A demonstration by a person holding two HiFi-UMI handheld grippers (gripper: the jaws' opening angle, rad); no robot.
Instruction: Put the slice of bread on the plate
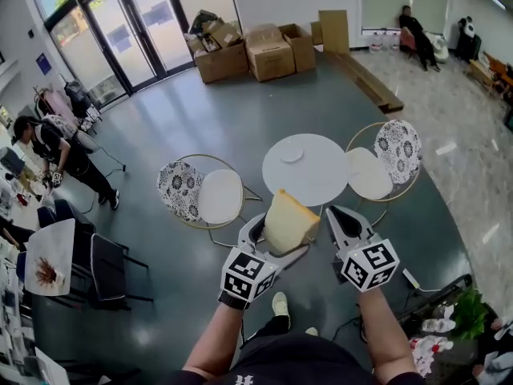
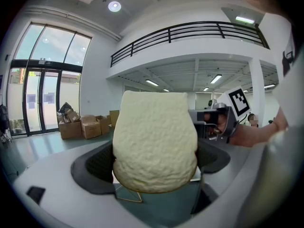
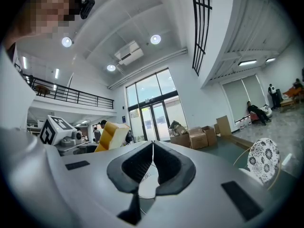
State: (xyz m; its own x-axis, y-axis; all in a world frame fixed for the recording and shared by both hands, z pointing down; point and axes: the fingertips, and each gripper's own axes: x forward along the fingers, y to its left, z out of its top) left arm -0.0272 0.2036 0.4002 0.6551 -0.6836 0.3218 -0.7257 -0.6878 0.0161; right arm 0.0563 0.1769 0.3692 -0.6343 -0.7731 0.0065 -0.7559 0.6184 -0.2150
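Bystander: a person in dark clothes (image 1: 60,155) is leaning over a cluttered desk at the 9 o'clock edge of the head view.
Left chair: a patterned-back chair (image 1: 210,195) is sitting at 9 o'clock of the round table, just beside it.
Left gripper: the left gripper (image 1: 280,233) is hovering in the air at 6 o'clock of the table, its jaws clamping the slice of bread from both sides; in its own view (image 2: 156,165) the dark pads are pressing on the lower part of the slice.
Bread: the slice of bread (image 1: 290,221) is standing upright between those jaws, pale crumb face showing toward the gripper's own camera (image 2: 156,141) and brown crust showing along its edges; it is hanging above the floor and the near rim of the table, well apart from the plate. From the right gripper view it is showing at 9 o'clock (image 3: 111,134).
Table: the round white table (image 1: 321,179) is carrying the plate (image 1: 291,154) at about 11 o'clock on its top.
Boxes: cardboard boxes (image 1: 268,52) are lying on the floor at 12 o'clock, near the glass doors.
Right gripper: the right gripper (image 1: 341,219) is hovering just beside the bread at its 3 o'clock, not touching it; its jaws are pressing together with nothing between them (image 3: 152,167).
Right chair: a second patterned chair (image 1: 377,167) is sitting at 3 o'clock of the table.
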